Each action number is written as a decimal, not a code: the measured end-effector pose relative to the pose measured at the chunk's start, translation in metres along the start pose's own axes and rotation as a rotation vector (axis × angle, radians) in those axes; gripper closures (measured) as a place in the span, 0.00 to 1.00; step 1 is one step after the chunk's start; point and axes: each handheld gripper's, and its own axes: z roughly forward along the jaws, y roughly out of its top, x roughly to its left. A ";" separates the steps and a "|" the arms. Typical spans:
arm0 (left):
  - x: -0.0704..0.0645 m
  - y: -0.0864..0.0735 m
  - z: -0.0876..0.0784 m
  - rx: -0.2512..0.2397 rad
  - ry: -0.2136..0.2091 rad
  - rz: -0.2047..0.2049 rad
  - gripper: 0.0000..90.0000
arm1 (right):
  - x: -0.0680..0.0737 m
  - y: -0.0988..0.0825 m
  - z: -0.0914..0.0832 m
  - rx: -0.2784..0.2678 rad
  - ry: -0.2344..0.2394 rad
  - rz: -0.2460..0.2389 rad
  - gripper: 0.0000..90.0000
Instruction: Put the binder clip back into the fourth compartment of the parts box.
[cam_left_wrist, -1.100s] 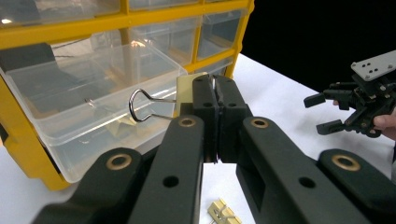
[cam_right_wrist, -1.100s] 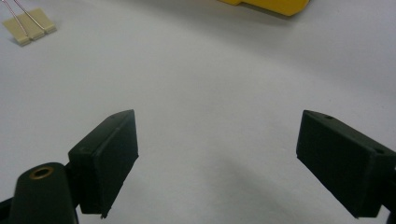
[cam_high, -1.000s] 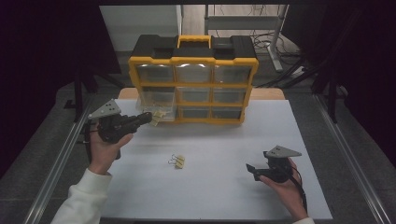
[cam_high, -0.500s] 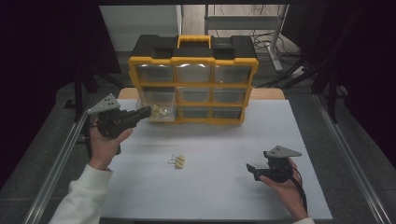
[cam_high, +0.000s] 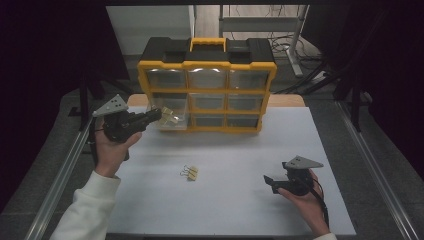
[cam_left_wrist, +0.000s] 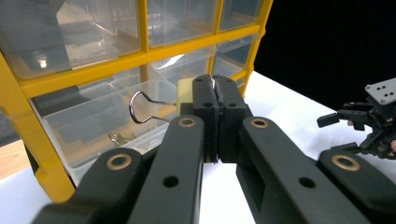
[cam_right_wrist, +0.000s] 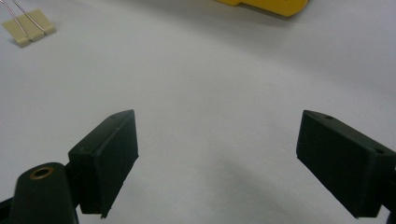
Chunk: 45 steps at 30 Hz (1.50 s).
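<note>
- the left tool (cam_high: 154, 115) is clenched on a pale yellow binder clip (cam_high: 167, 115), gripping its flat body so that little of the body shows past the pads.
- in the left gripper view the binder clip (cam_left_wrist: 184, 93) shows a cream-yellow body and a silver wire handle, looped at its end, that sticks out sideways from the jaws.
- the held clip sits at the front of the yellow organizer box (cam_high: 207, 65), over the open clear drawer (cam_high: 172, 121) pulled out at the box's lower left.
- inside that clear drawer (cam_left_wrist: 88, 123) another small clip lies on the bottom, its wire handles visible.
- two more pale yellow clips (cam_high: 189, 173) lie side by side on the white surface (cam_high: 240, 155), well in front of the organizer box.
- the right tool (cam_high: 270, 182) rests low on the surface, well in front of the box's right end, released with its jaws wide apart and nothing between them.
</note>
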 end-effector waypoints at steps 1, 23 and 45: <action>0.000 0.001 0.000 0.001 0.002 0.001 0.98 | 0.000 0.000 0.000 0.000 0.000 0.000 0.15; 0.009 0.013 0.007 0.002 0.043 0.002 0.98 | 0.000 0.000 0.000 0.001 0.002 0.003 0.15; 0.024 0.023 0.029 0.010 0.107 -0.015 0.98 | 0.000 0.000 0.001 0.005 -0.001 0.000 0.15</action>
